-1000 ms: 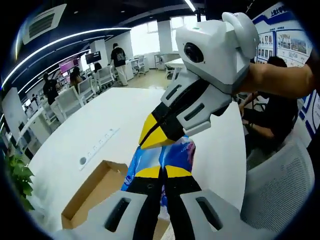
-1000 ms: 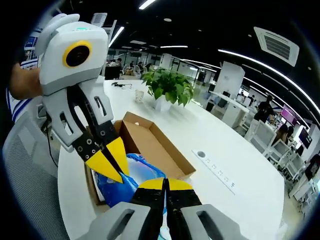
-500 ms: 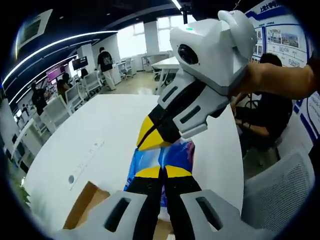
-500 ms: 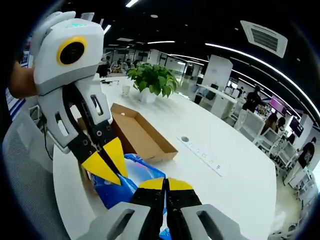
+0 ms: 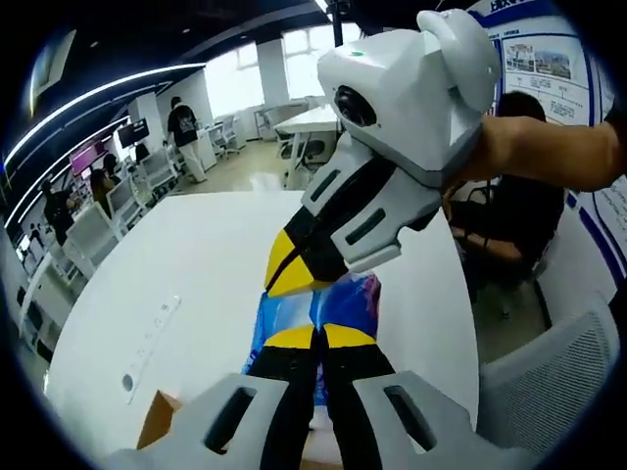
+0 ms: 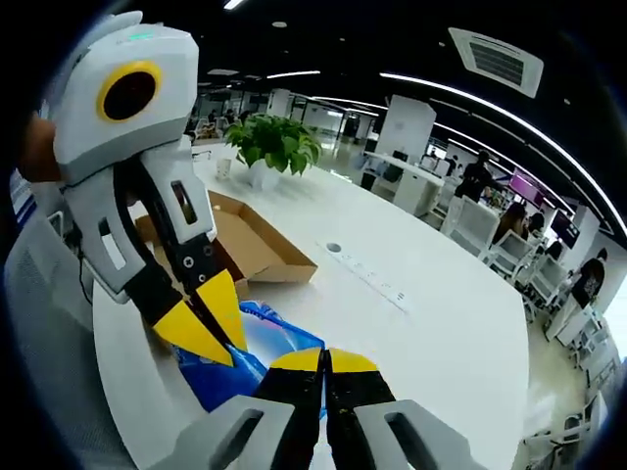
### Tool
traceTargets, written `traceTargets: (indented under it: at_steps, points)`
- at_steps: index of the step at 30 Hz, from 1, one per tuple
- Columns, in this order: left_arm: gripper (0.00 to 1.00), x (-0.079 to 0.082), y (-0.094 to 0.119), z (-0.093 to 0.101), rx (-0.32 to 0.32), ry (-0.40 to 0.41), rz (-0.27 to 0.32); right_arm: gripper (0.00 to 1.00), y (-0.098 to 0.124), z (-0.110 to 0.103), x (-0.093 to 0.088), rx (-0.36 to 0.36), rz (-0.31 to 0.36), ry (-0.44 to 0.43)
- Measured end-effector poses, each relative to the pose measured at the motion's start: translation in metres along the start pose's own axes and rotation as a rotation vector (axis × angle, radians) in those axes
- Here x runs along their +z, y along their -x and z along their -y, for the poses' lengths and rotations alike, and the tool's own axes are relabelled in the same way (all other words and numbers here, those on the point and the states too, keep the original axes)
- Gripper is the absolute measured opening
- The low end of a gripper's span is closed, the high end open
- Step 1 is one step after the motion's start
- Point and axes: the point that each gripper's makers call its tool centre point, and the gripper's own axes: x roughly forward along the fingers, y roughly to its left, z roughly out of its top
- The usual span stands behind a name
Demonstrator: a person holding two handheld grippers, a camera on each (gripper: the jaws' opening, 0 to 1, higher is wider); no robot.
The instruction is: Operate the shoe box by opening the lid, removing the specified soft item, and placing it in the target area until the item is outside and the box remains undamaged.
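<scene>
Holding the soft item between them, both grippers had the blue bag [image 5: 323,304] lifted clear of the shoe box [image 6: 250,240], so the lid work and the removal looked done and only the placing seemed left. In the left gripper view, the left gripper [image 5: 316,338] had its yellow-tipped jaws pressed together on the near edge of the bag, while the right gripper [image 5: 294,269] reached in from the upper right and pinched the bag's far edge, a person's hand [image 5: 549,152] behind it. In the right gripper view, the right gripper [image 6: 324,360] showed jaws likewise closed on the bag [image 6: 245,357], and the left gripper [image 6: 201,318] came in from the left, clamped on the bag's other end.

The shoe box lay open on the white table [image 6: 431,304], off to the left and farther away than the bag, its cardboard inside exposed; a corner of it also showed at the lower left of the left gripper view [image 5: 157,436]. It looked unharmed as far as could be seen. A potted plant [image 6: 269,147] stood on the table beyond the box.

No marked target area could be made out, so where the bag should go could not be told; setting it down and releasing remained.
</scene>
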Motion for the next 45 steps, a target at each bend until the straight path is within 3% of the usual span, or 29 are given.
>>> traceTargets:
  at_steps: [19, 45]
  points:
    - [0.0, 0.023, -0.065, 0.014, -0.09, 0.022, -0.002, 0.0, 0.016, 0.04, -0.049, -0.07, -0.062, -0.087]
    - [0.0, 0.053, -0.142, 0.002, -0.183, 0.045, -0.034, 0.0, 0.01, 0.111, -0.095, -0.116, -0.147, -0.114]
